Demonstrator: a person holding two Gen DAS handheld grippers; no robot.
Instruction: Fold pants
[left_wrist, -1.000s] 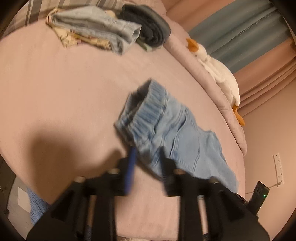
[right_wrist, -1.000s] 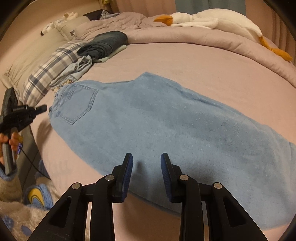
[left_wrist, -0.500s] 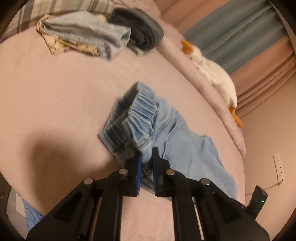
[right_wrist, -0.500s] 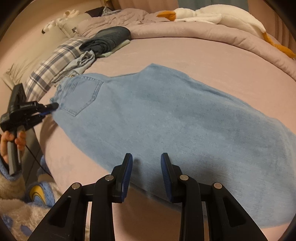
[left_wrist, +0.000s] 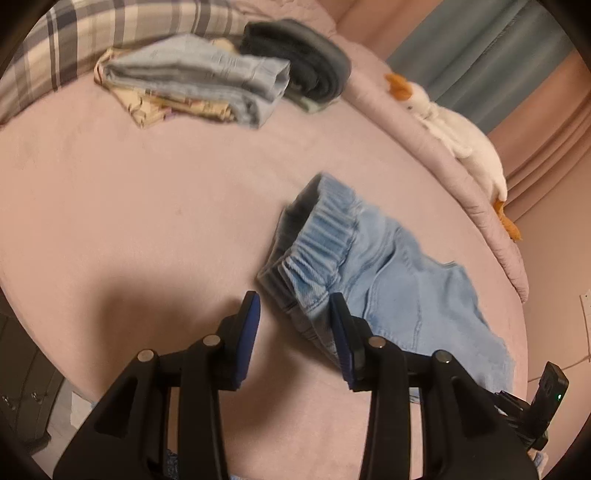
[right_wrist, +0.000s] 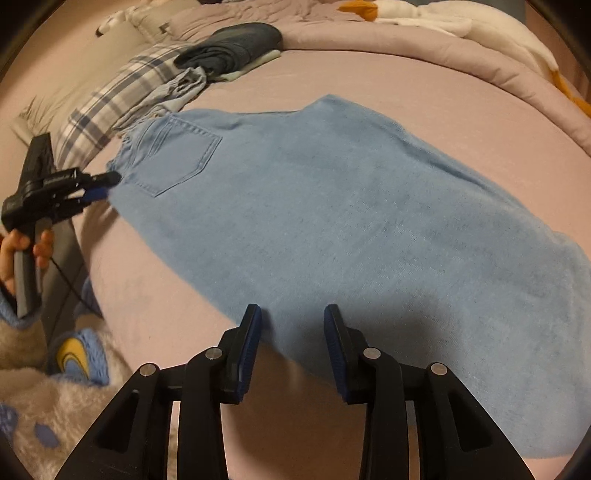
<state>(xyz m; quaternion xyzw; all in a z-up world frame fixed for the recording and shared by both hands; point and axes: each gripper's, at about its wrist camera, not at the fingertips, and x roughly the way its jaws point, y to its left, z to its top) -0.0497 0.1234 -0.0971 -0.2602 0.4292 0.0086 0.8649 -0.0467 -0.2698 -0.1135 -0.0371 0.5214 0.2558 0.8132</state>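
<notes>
Two grippers frame what we have to work with. Nearest us, the right gripper (right_wrist: 291, 325) hangs with its blue-padded jaws parted and nothing between them, poised over the near long edge of the light blue denim pants (right_wrist: 332, 206), which lie flat on the pink bedsheet (right_wrist: 406, 85). Their long axis runs from the elastic waistband at the left of the right wrist view, by the back pocket (right_wrist: 177, 162), away to the legs at the right. The left gripper (left_wrist: 295, 317) sits at that waistband end; its jaws have just been opening, and the bunched waistband (left_wrist: 314, 243) lies just ahead of and partly between them, no longer pinched. We judge the left hand nearer the waist and the right nearer mid-leg. Farther off sit a stack of folded clothes (left_wrist: 199, 81) and a white plush goose (left_wrist: 454, 129). We can read no labels or writing anywhere.
</notes>
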